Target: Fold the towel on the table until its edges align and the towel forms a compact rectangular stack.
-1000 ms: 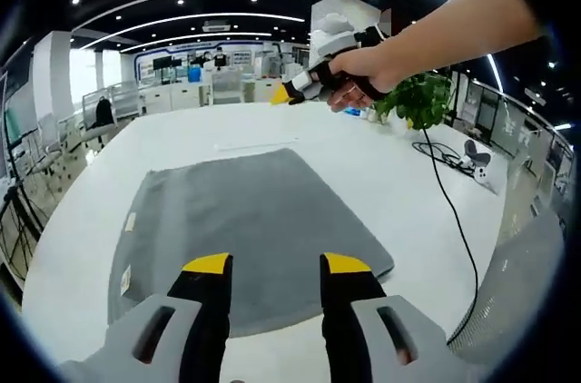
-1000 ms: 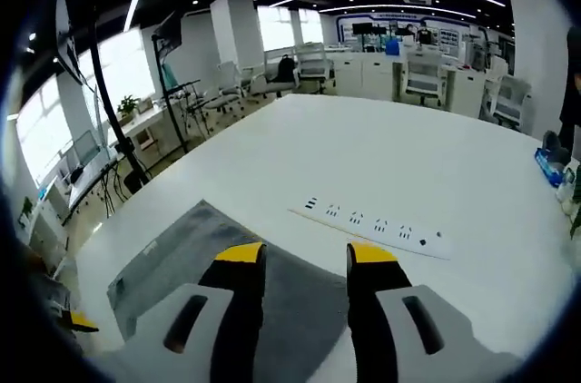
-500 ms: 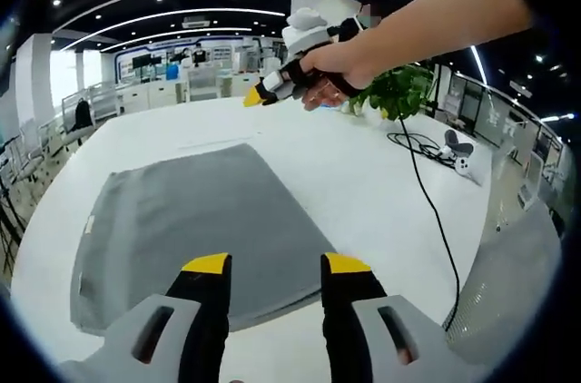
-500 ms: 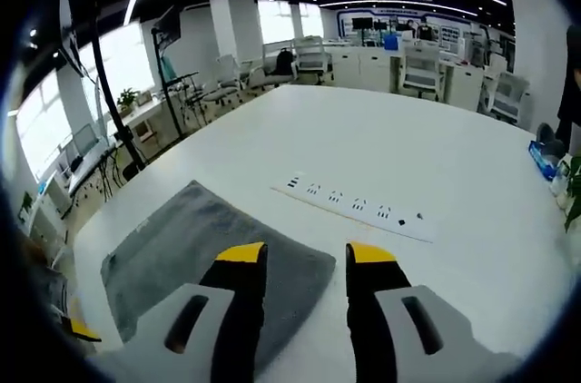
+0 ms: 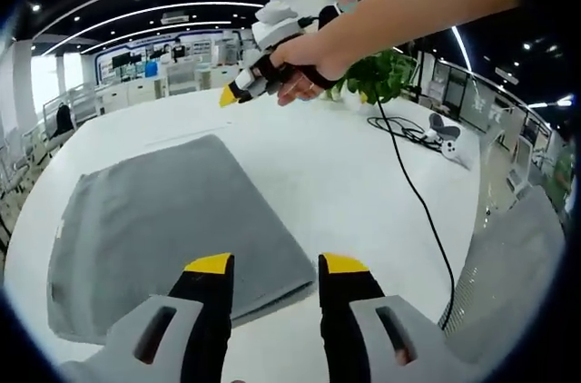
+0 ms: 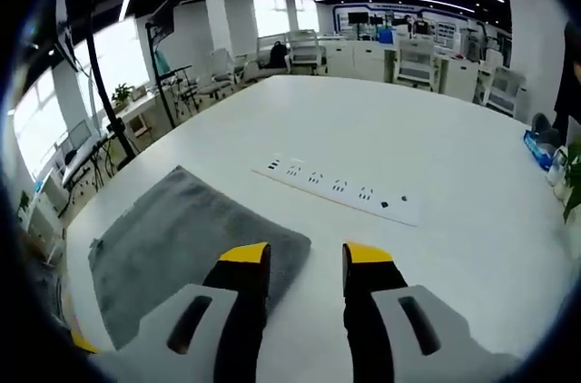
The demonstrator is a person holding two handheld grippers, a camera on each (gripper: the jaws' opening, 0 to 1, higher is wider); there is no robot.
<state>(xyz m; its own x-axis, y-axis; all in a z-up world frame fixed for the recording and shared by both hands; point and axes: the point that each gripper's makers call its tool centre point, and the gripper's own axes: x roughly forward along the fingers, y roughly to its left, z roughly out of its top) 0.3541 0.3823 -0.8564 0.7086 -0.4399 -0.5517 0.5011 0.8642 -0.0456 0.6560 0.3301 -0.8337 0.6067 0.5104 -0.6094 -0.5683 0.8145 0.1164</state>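
Left gripper view looks down on the grey towel (image 5: 163, 220) lying flat on the white bench (image 5: 363, 183), with the left tongs (image 5: 268, 265) spread and empty above its near edge. Right gripper view has the right tongs (image 6: 295, 256) spread too, the towel's corner just past them and a power strip (image 6: 336, 191) beyond
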